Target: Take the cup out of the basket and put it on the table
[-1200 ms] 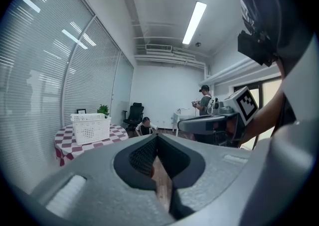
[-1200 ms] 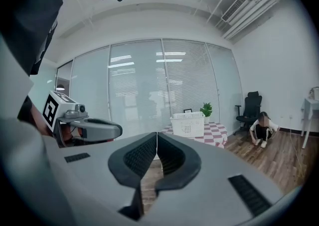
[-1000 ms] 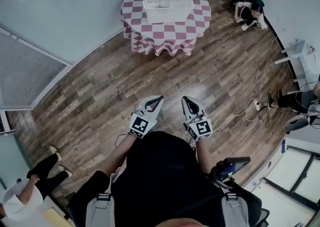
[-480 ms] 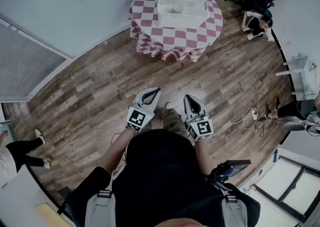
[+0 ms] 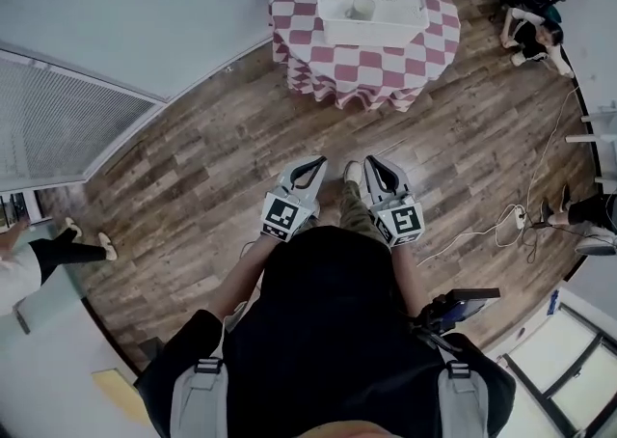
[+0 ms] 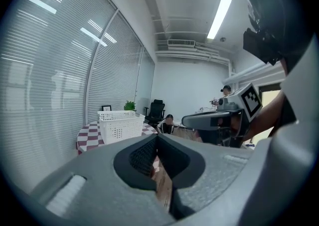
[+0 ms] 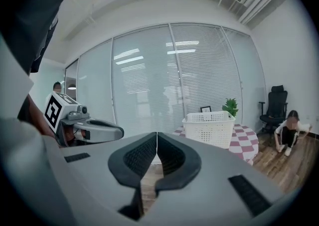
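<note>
Head view looks down on the person standing on the wooden floor, well apart from the round table with the checked cloth. The white basket stands on this table. The cup is inside it, near the middle, a small pale thing; I cannot tell if it is upright or lying.

Both grippers are held low and close in front of the body, side by side, pointing toward the table. I think they are carried so because nothing is in reach, and this position is easy for walking. The left gripper has its fingers pressed together with nothing between them. The right gripper is the same, its fingers closed and empty. The basket appears ahead in both gripper views, so the tools are aimed at the goal.

In my judgement the task is at its very start: the person must get near to the table, then open one gripper before reaching over the basket rim for the cup.
</note>
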